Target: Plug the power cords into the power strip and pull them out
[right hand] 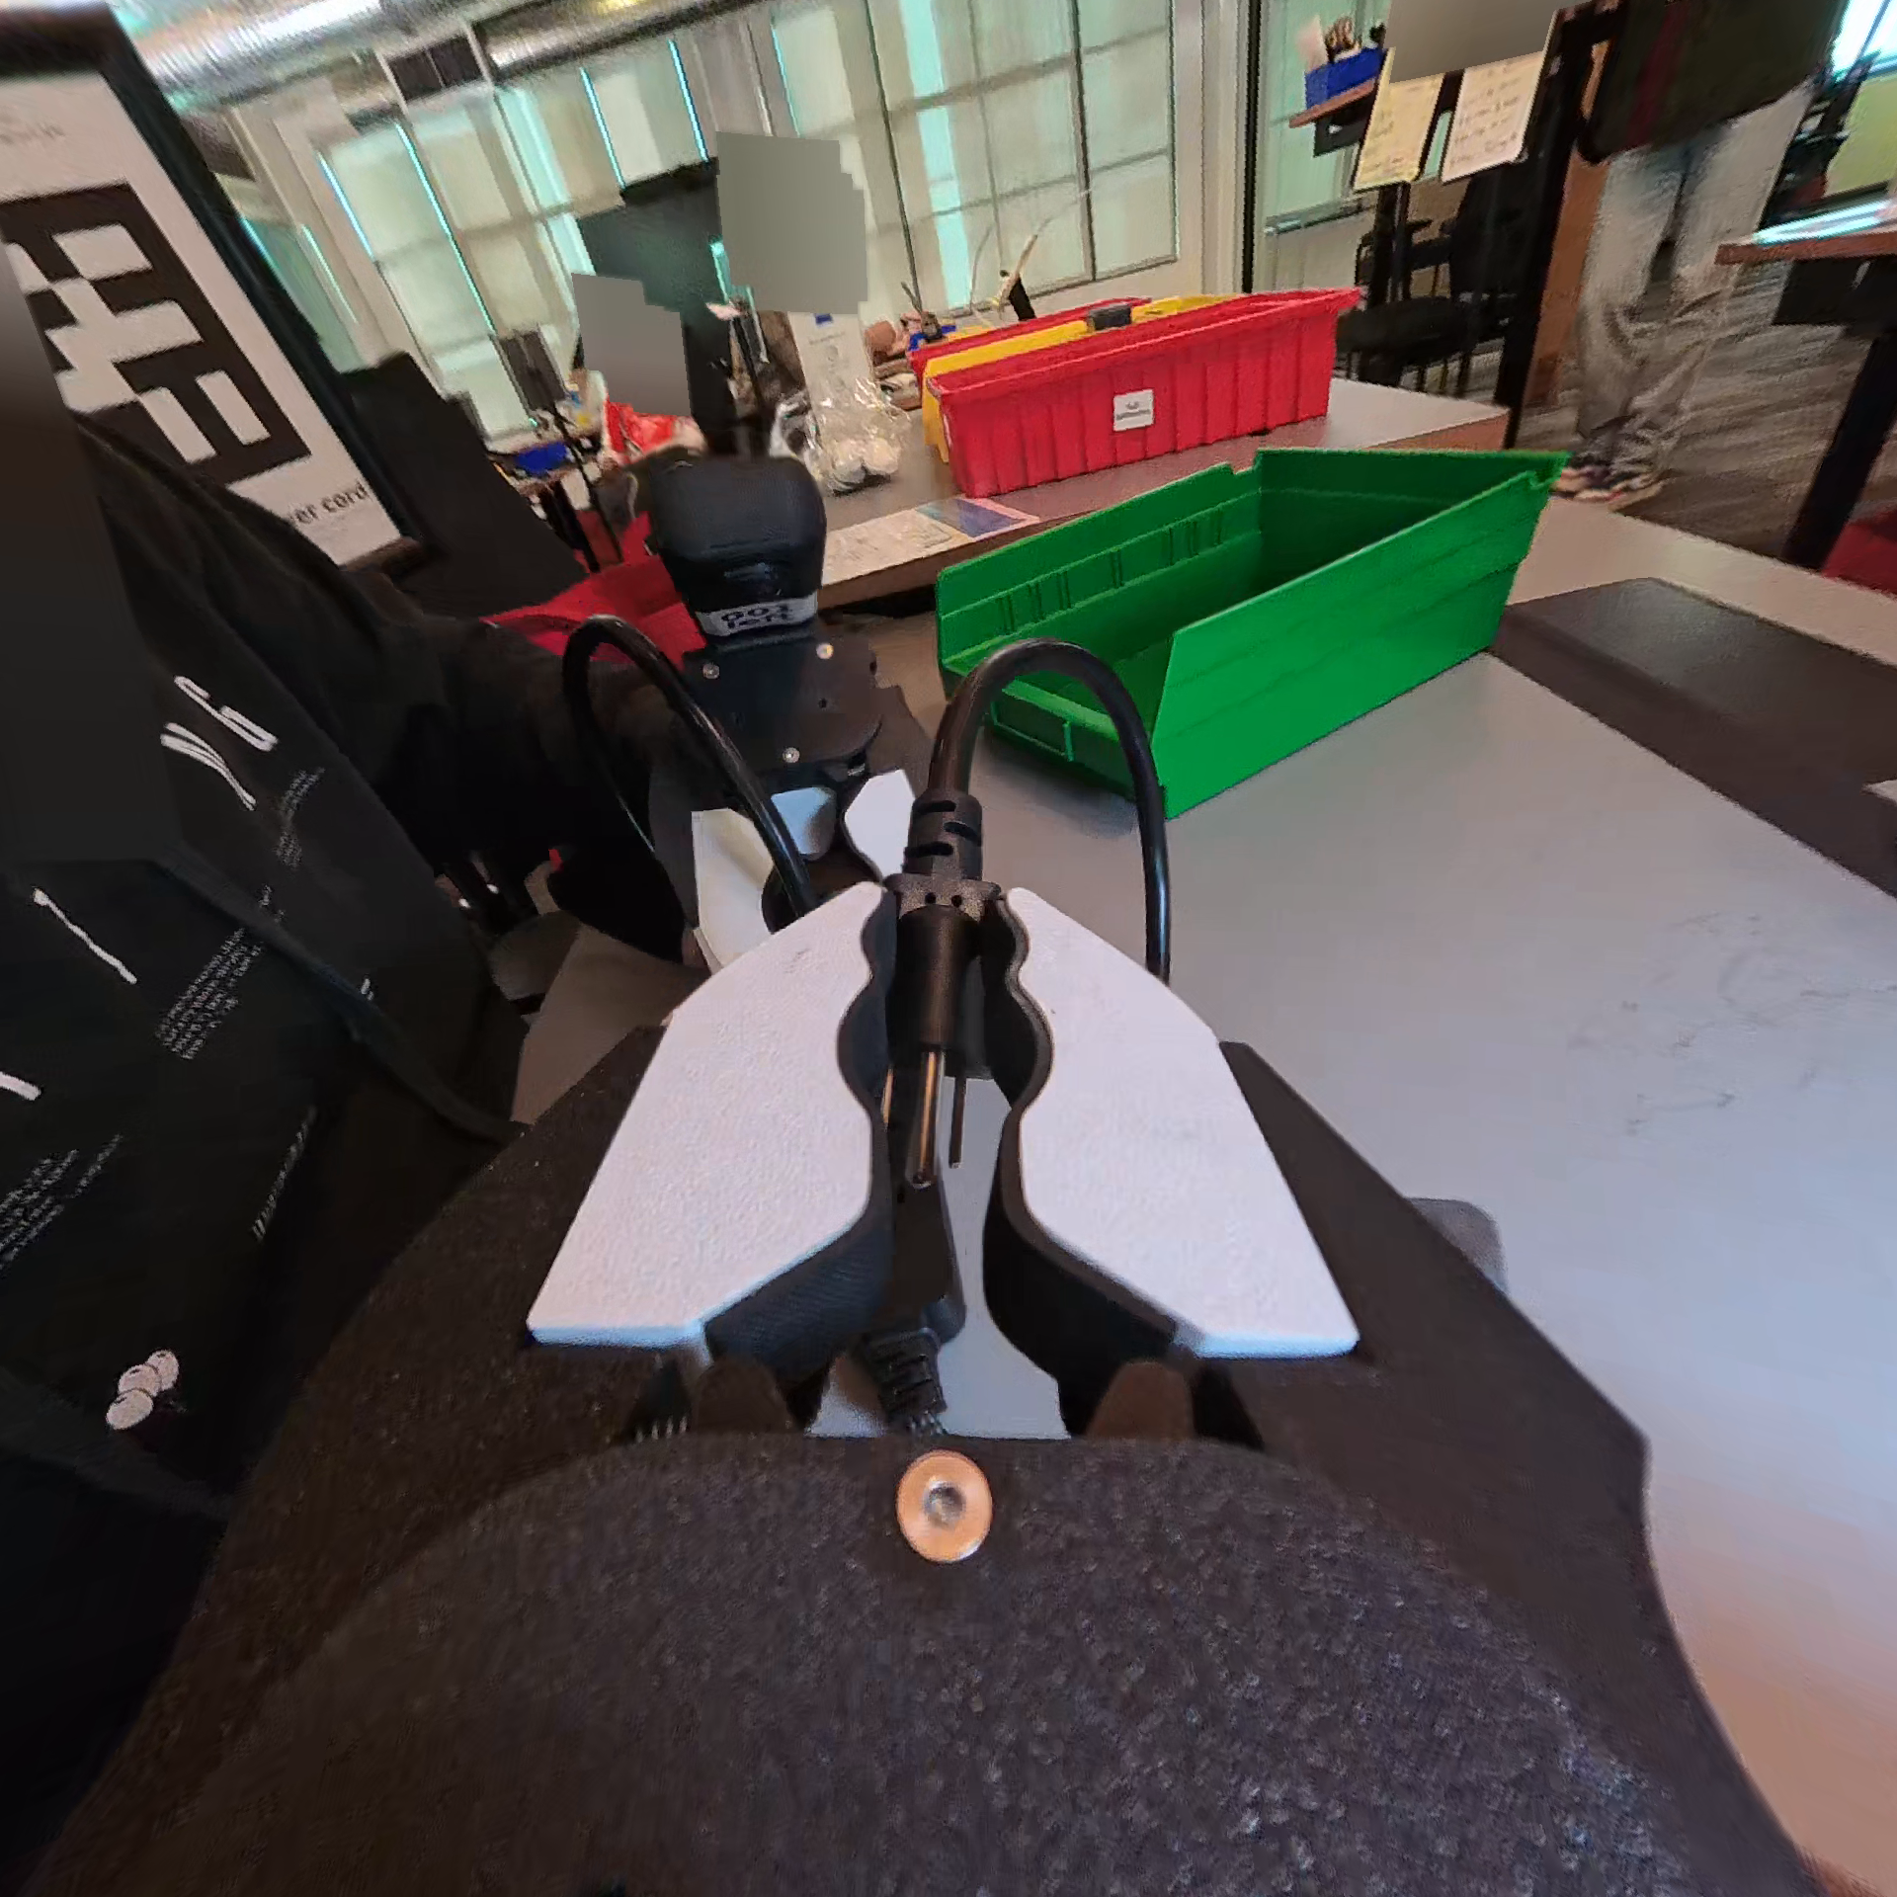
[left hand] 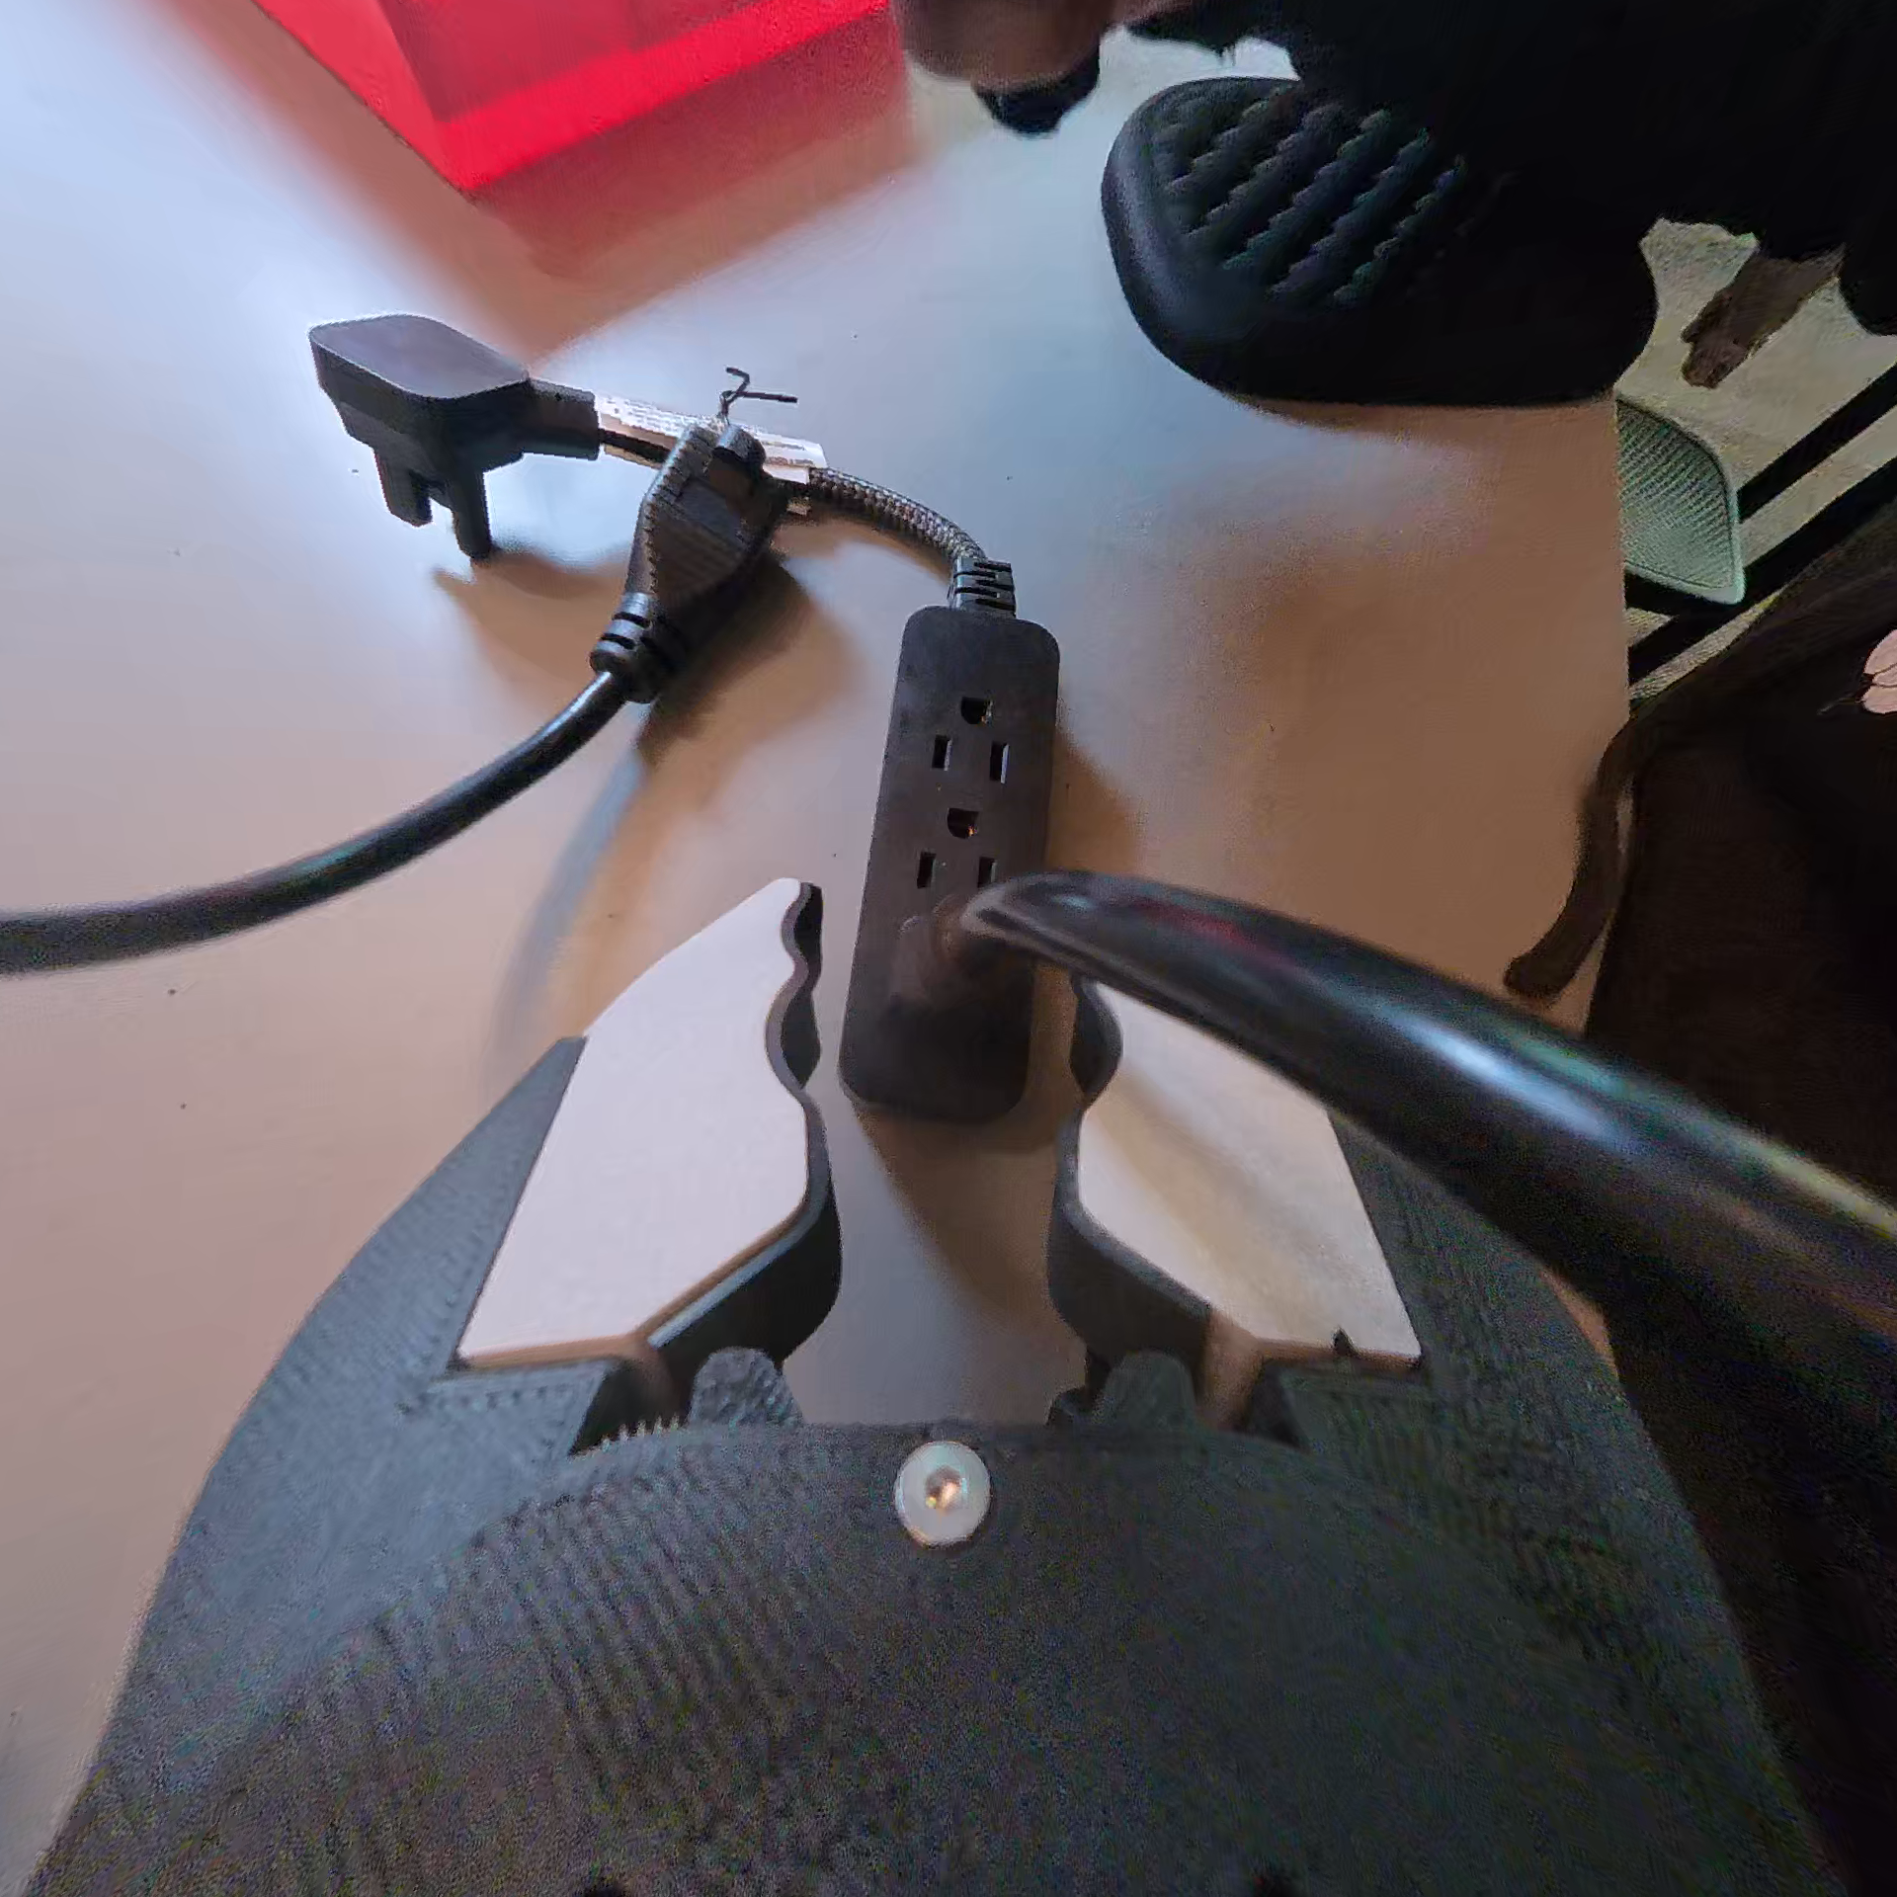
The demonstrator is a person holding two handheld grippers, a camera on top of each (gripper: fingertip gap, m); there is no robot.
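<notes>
Black and three-socketed, the power strip lay flat on the grey surface, its near end sitting between the spread fingers of the left gripper, which stood apart on either side of it without visibly clamping it. A thick black cord crossed in front of the right finger and ran toward the strip's nearest socket, though blur hid whether anything was seated there; the two farther sockets were bare. From the strip's far end a braided lead curved away to a chunky black plug resting on its prongs. Just beside that lead lay a second black plug, its cable trailing off to the left edge. A red bin sat beyond them. In the right wrist view, the right gripper was raised above the surface with its fingers closed on the body of a black power plug, prongs pointing back toward the camera and its cable looping up and over. A green bin stood open on the surface behind, with a red bin farther back.
</notes>
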